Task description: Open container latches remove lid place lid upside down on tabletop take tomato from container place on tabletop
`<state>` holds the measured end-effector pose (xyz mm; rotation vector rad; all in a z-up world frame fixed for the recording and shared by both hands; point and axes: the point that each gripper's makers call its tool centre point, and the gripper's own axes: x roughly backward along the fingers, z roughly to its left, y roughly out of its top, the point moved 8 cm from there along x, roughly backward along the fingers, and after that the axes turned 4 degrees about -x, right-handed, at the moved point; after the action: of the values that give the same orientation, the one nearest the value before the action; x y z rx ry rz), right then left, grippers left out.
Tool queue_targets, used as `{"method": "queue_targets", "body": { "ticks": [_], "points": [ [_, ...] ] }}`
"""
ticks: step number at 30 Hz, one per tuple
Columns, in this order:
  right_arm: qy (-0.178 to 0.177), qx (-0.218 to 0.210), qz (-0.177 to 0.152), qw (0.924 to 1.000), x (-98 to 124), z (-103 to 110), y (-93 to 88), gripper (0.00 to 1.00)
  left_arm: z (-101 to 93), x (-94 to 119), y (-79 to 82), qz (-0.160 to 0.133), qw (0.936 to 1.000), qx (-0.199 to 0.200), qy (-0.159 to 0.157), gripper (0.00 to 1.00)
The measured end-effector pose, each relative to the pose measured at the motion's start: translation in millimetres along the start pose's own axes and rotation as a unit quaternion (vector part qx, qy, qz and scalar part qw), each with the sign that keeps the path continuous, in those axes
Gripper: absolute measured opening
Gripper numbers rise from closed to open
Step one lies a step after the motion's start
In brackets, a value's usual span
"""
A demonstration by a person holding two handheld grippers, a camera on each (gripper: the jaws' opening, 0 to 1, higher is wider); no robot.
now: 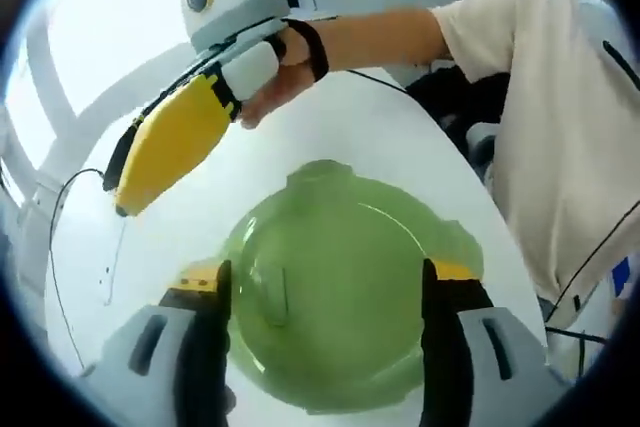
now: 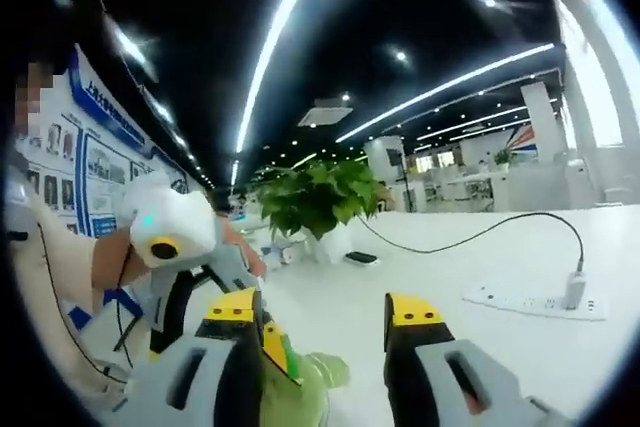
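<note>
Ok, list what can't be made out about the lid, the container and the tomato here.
- Green lid, left gripper view: its near rim is cut off by the bottom edge and its sides are covered by the left gripper fingers; which way up it faces is unclear.
- Right gripper view: a small piece of the lid shows between gripper bodies low in the picture.
- Right gripper, left gripper view: its yellow cover hides whether it is open.

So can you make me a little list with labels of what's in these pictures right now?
lid: green, see-through, round, on the white table, between the left gripper's jaws
left gripper: jaws open, one each side of the lid
right gripper: in the air above the table, yellow jaws pointing down-left in the left gripper view; its own view shows jaws apart, nothing between
plant: leafy, green
power strip: white, cable plugged in
tomato: cannot tell
</note>
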<state>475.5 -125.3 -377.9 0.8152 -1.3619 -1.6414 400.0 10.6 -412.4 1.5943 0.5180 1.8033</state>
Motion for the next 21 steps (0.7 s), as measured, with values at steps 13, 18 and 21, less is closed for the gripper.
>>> {"method": "queue_targets", "body": {
  "ticks": [13,18,21],
  "points": [
    [-0.069,0.019,-0.066,0.9953,40,-2,33.1,0.42,-2.5,41,12.7,-0.142,0.9829,-0.001,0.117,0.73],
    [-0.103,0.035,-0.081,0.9908,62,-4,42.0,0.42,-7.9,60,11.2,-0.162,0.9729,-0.008,0.165,0.72],
    [-0.124,0.048,-0.089,0.9871,77,-1,46.6,0.42,-15.9,68,5.5,-0.176,0.9684,0.000,0.176,0.74]
  ]
}}
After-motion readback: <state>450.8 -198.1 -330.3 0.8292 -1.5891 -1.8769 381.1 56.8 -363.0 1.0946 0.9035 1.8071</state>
